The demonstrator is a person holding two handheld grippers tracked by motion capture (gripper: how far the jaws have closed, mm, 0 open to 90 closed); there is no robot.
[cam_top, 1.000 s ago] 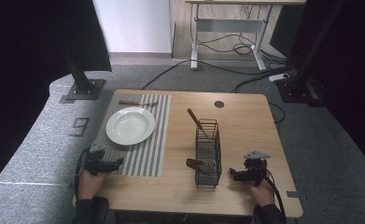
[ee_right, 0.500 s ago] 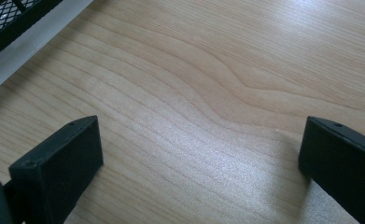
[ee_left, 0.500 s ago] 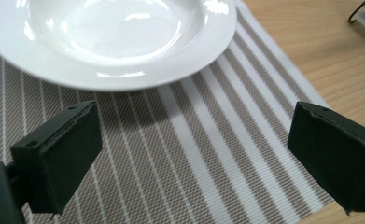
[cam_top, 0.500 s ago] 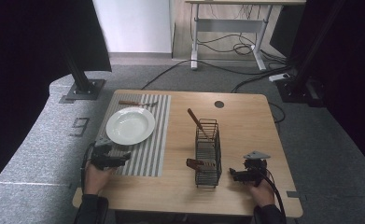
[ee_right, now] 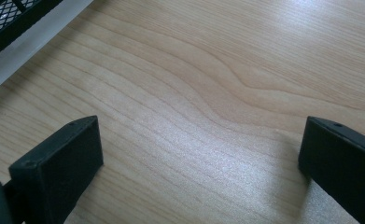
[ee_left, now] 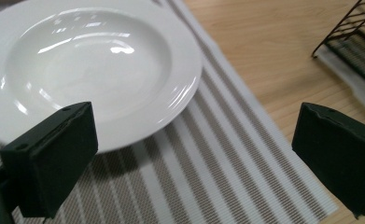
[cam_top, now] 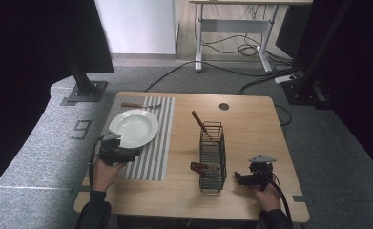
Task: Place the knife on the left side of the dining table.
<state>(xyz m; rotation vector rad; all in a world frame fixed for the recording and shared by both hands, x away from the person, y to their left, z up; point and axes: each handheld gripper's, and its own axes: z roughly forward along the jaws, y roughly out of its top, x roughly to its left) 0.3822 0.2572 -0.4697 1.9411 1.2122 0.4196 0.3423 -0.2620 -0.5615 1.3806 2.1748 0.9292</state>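
Plate (ee_left: 91,70) lies just ahead of the left gripper (cam_top: 119,153), a bit to its left side, on the striped mat (ee_left: 227,154), w/ the near rim almost under the left jaw. The jaws stand wide apart & hold nothing; I think the opening is kept big so the rim can go between them, approx. from the mat side. Right gripper (cam_top: 243,180) hovers low over bare table (ee_right: 208,93), jaws also wide apart and empty, w/ the wire basket (cam_top: 212,156) near on its left; probably it waits there to not disturb the other hand. Basket holds wood-handle utensils, one sticks up & one pokes out at the side. One more utensil (cam_top: 139,105) lies beyond the plate, at the mat's far edge, well apart from both grippers.
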